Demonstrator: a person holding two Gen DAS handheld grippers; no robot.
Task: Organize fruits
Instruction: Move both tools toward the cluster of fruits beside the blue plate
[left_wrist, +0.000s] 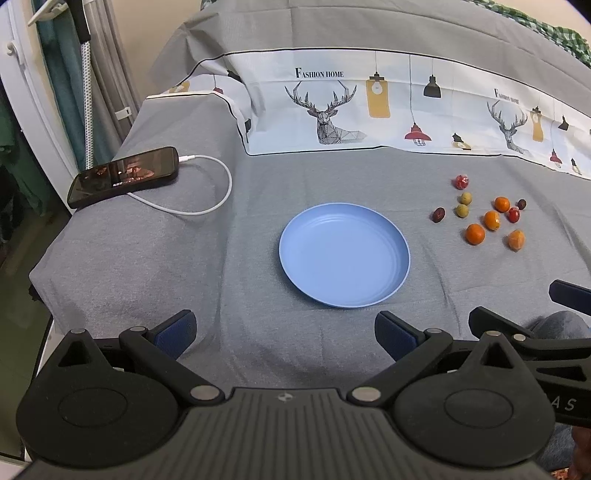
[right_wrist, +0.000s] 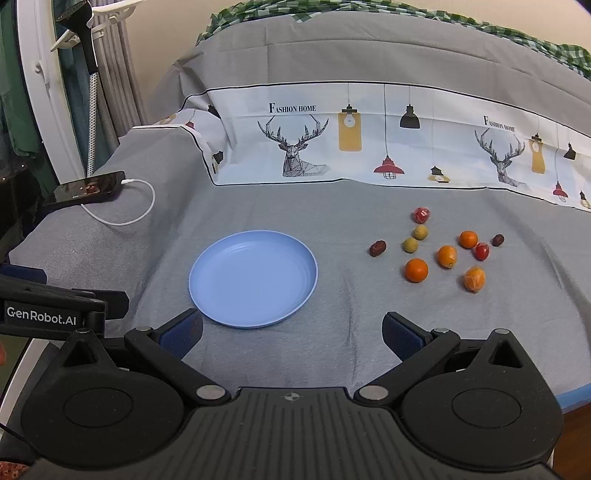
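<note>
We see the blue plate (right_wrist: 253, 279) just ahead of the right gripper (right_wrist: 291, 334), a little to its left, and still empty. The fruits (right_wrist: 436, 251) lie loose on the grey cloth ahead and to its right (farther right for the left gripper (left_wrist: 284, 332)). Both grippers stand wide open, holding nothing, so we judge the right one nearer.

Left gripper (left_wrist: 284, 334) and right gripper (right_wrist: 291, 336) are hovering side by side, both tilting downward, jaws spread wide, gripping nothing.
</note>
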